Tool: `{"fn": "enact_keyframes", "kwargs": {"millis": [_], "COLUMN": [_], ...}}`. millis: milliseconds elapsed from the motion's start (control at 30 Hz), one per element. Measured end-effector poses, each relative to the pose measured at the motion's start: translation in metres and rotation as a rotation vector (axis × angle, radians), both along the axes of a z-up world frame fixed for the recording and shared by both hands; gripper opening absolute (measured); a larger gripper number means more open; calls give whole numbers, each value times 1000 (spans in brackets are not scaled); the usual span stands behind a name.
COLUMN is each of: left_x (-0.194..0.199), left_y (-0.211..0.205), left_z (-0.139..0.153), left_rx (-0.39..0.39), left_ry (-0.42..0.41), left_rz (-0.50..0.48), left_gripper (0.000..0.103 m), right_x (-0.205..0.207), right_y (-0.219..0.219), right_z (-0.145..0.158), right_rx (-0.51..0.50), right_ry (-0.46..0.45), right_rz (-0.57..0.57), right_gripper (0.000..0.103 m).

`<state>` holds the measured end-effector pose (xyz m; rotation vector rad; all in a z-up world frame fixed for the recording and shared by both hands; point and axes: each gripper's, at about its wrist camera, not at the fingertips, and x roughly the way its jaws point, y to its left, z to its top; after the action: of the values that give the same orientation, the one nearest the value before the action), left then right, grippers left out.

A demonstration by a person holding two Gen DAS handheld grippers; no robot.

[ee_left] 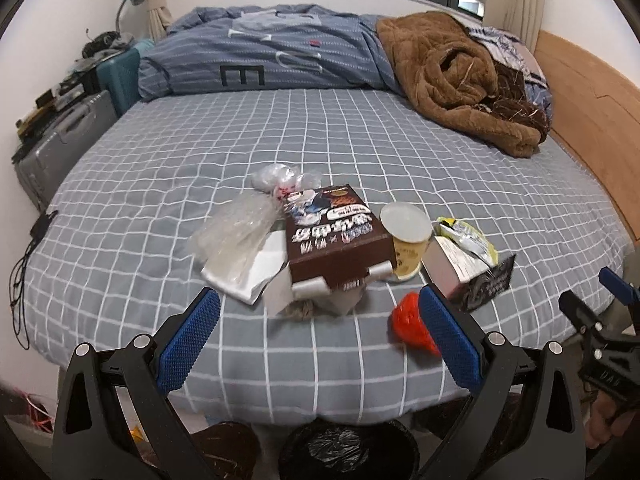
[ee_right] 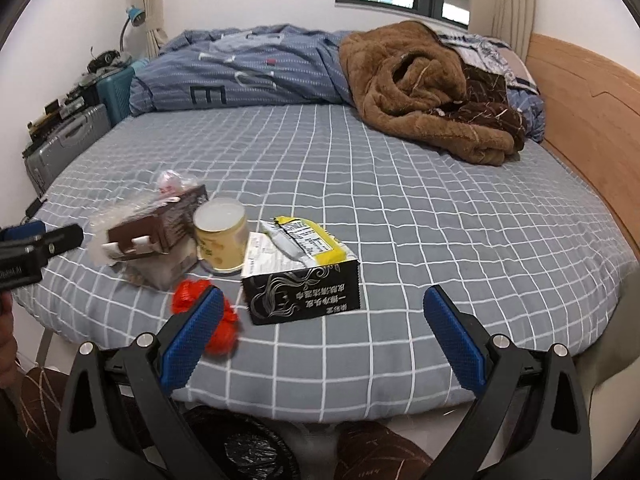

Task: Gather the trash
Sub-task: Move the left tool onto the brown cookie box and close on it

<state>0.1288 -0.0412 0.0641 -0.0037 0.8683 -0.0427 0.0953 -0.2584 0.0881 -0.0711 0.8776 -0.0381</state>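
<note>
Trash lies near the front edge of the bed. A brown carton (ee_left: 336,236) (ee_right: 160,226) sits beside clear plastic wrap (ee_left: 236,236), a yellow cup (ee_left: 406,240) (ee_right: 222,240), a yellow snack wrapper (ee_left: 468,236) (ee_right: 308,240) and a black box (ee_left: 486,284) (ee_right: 304,294). A red crumpled bag (ee_left: 410,324) (ee_right: 216,320) lies closest to the edge. My left gripper (ee_left: 320,304) hovers open in front of the carton. My right gripper (ee_right: 324,304) is open just short of the black box. A bin with a black liner (ee_left: 340,452) (ee_right: 248,452) stands below the bed edge.
The bed sheet (ee_left: 320,140) is grey checked. A folded blue duvet (ee_left: 264,52) and a brown blanket (ee_left: 460,76) lie at the far side. A wooden headboard (ee_left: 592,112) runs along the right. Suitcases (ee_left: 64,136) and a cable (ee_left: 24,272) are at the left.
</note>
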Motion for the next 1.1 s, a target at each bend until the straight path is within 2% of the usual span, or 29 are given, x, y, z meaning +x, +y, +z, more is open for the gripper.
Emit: {"fn": "enact_keyframes", "kwargs": {"millis": [300, 500, 767, 1100], "left_x": [59, 85, 110, 122], "left_y": [-10, -18, -23, -22], "left_z": [-21, -34, -51, -68], "left_rx": [19, 31, 62, 31], "left_ry": [95, 149, 222, 285], "left_rz": [-1, -4, -2, 8], "left_gripper": [98, 98, 98, 98], "right_x": [37, 55, 83, 85], "right_y": [-16, -29, -50, -40], "right_z": [-44, -64, -77, -91], "right_rx": [-5, 35, 93, 95], "right_ry": [85, 124, 155, 199], "right_rz": [5, 2, 96, 196], "right_gripper": [96, 96, 95, 75]}}
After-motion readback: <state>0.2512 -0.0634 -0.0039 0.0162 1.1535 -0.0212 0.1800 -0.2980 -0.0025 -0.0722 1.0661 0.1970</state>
